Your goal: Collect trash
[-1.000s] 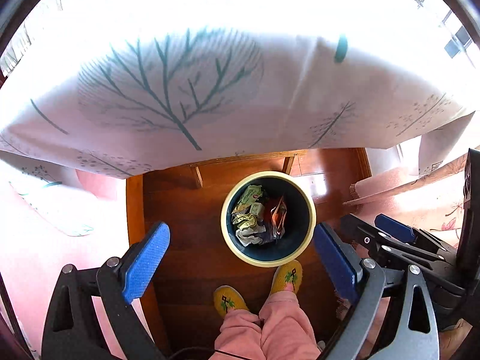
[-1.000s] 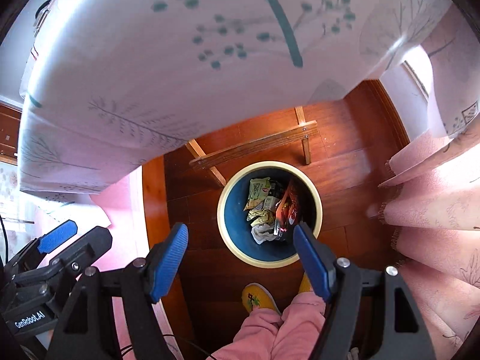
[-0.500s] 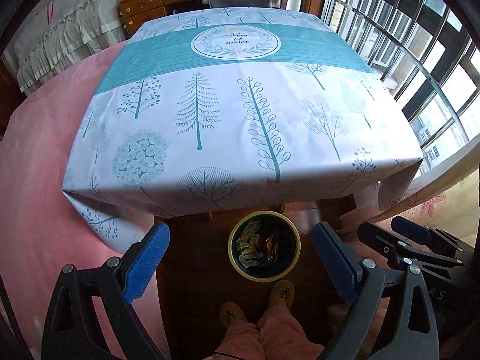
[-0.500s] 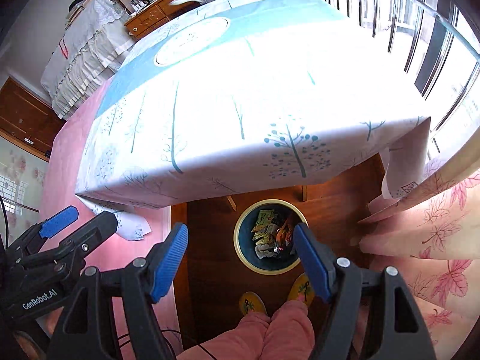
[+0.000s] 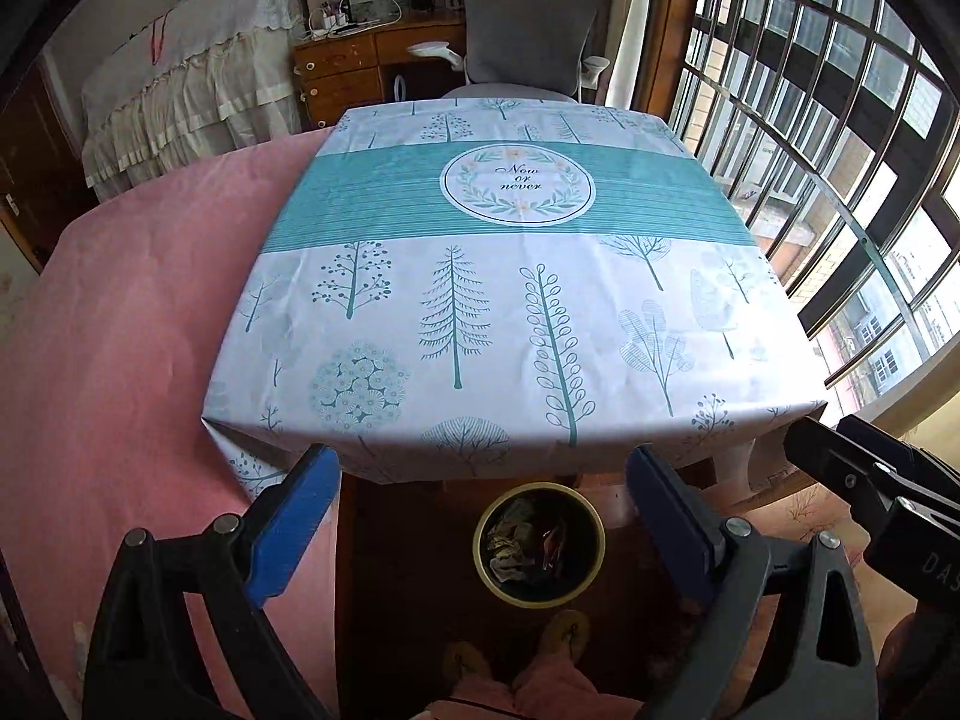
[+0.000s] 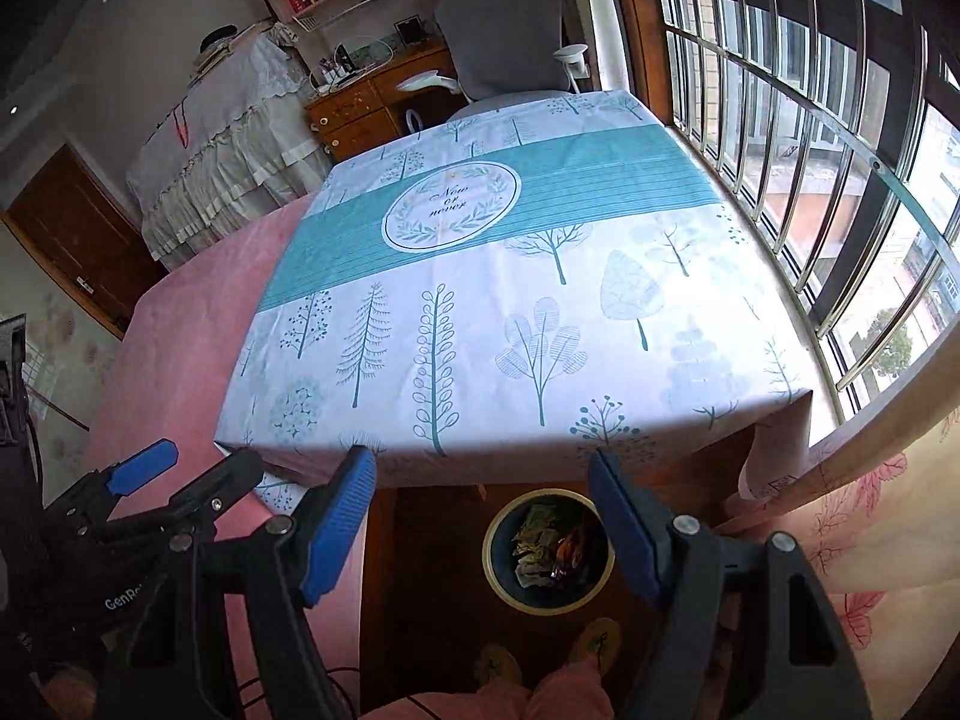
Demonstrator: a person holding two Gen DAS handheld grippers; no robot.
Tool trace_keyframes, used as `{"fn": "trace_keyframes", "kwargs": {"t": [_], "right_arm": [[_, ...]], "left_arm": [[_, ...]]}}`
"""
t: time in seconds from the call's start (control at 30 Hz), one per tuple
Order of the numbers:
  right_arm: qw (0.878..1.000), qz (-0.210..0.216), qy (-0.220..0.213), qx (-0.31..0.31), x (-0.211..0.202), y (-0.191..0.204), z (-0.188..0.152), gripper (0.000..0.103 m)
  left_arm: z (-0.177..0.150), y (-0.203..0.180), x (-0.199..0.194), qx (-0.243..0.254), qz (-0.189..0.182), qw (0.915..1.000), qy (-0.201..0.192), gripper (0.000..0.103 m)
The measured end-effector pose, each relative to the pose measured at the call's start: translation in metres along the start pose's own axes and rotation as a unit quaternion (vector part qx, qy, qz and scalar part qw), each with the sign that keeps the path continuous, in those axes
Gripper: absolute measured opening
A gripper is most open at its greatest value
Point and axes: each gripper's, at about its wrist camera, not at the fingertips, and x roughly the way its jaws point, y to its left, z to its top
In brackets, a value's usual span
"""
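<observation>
A round bin with a pale yellow rim [image 5: 594, 546] stands on the wooden floor in front of the table; it also shows in the right wrist view [image 6: 498, 564]. Crumpled wrappers [image 5: 510, 543] and an orange packet [image 6: 570, 546] lie inside it. My left gripper [image 5: 483, 516] is open and empty, held high over the bin. My right gripper [image 6: 483, 507] is open and empty, beside the left one. No trash shows on the tablecloth.
A table with a white and teal tree-print cloth [image 5: 510, 300] fills the middle. A pink bed cover [image 5: 120, 330] lies left. Barred windows [image 5: 840, 150] and a pink curtain [image 6: 870, 510] are right. A grey chair [image 5: 528, 30] and wooden desk [image 5: 342, 72] stand behind. My slippered feet [image 5: 564, 630] are below.
Both grippers have risen and tilted up from close over the bin. The view now takes in the whole table top and the room. Both stay open and empty.
</observation>
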Motion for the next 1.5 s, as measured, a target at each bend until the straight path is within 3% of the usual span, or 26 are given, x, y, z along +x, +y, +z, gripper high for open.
{"fn": "trace_keyframes", "kwargs": {"t": [0.4,1.5], "right_arm": [[0.999,-0.02,-0.025,-0.016,-0.015,0.01,0.004,0.074],[0.999,-0.026,-0.02,-0.024,-0.013,0.006,0.001,0.074]], "left_arm": [[0.005,-0.005,-0.009,0.002,0.0,0.9998,-0.018,0.096],[0.002,-0.015,-0.004,0.004,-0.003,0.9999,-0.01,0.096]]}}
